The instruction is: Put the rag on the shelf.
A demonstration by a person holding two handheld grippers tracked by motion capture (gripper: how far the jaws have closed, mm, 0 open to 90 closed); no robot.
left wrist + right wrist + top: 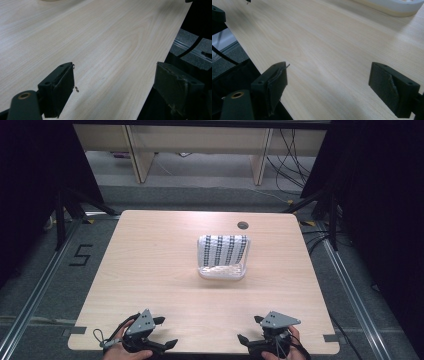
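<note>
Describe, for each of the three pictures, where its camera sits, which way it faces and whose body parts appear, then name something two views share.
High view: above the person's side, facing forward and down on the table; both hands hold the left tongs and right tongs.
Left gripper view: rides the left tongs, looking over bare wood and the table edge.
Right gripper view: rides the right tongs, looking toward the white tray.
Shared: the tray appears in the high and right gripper views.

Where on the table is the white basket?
In the high view the white basket, a patterned cloth draped over it, sits right of centre, just nearer than the round hole.
</note>
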